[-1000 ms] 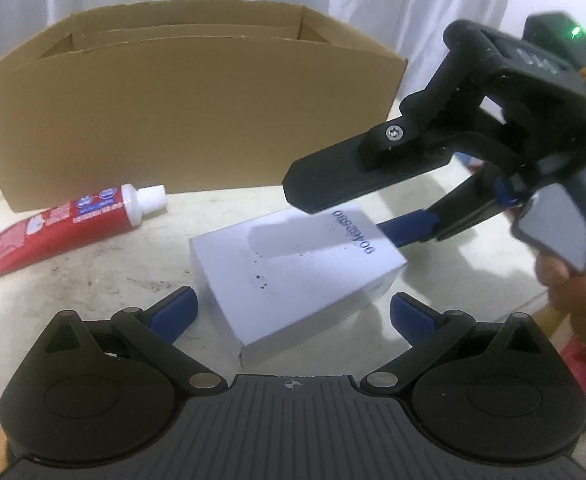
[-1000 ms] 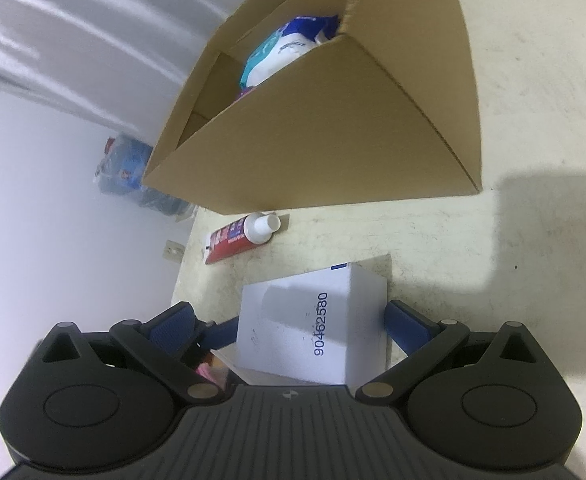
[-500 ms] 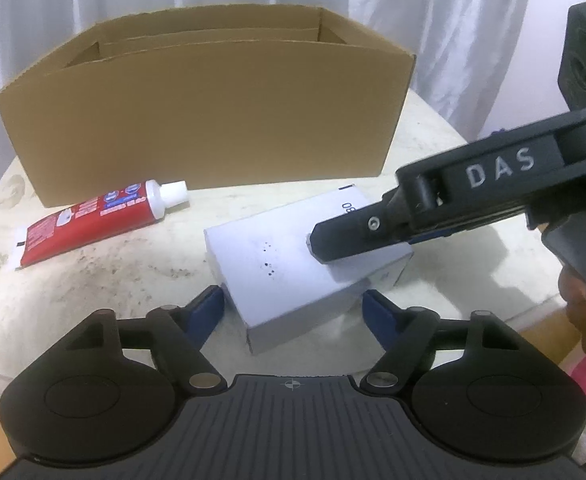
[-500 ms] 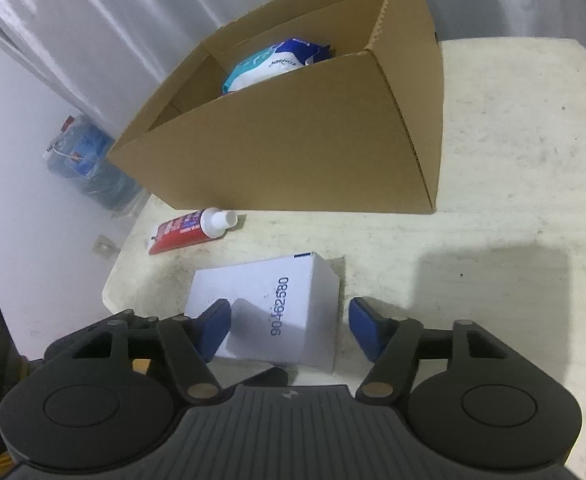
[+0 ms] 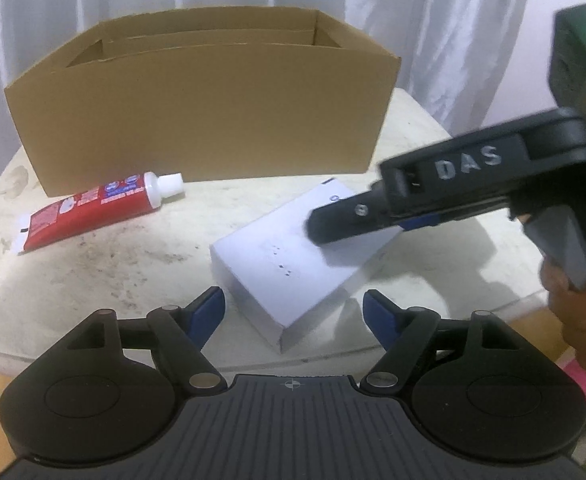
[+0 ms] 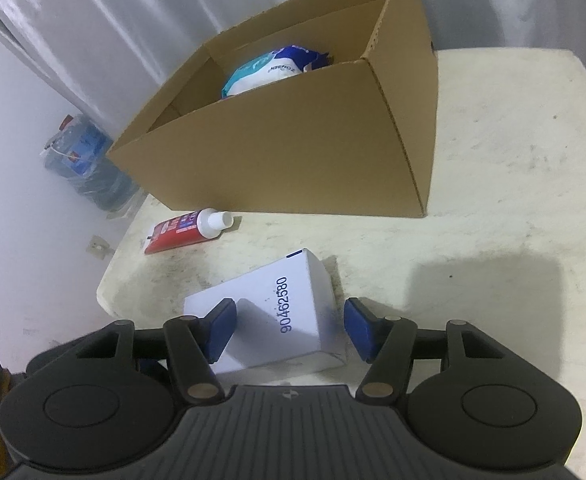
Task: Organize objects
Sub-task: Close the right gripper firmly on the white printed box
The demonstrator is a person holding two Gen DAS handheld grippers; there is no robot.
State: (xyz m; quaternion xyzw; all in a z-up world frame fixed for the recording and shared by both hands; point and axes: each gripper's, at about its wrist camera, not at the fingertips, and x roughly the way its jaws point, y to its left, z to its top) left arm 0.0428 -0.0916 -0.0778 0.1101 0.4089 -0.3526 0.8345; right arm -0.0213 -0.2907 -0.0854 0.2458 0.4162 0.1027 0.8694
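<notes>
A white carton (image 5: 293, 264) printed 90462580 lies flat on the table near its front edge; it also shows in the right wrist view (image 6: 281, 316). My left gripper (image 5: 295, 312) is open just in front of its near corner. My right gripper (image 6: 287, 328) is open, its blue pads either side of the carton's end, not closed on it. A red and white tube (image 5: 93, 208) lies to the left, also in the right wrist view (image 6: 185, 230). An open cardboard box (image 5: 197, 112) stands behind, with a blue and white pack (image 6: 269, 68) inside it.
The cream table (image 6: 493, 152) has its left edge close to the tube and its front edge under the carton. A water bottle in plastic (image 6: 81, 160) stands on the floor to the left. White curtains (image 5: 433, 20) hang behind.
My right gripper has pulled back and lowered around the carton's end. My left gripper has drawn back a little from the carton. The carton stays on the table.
</notes>
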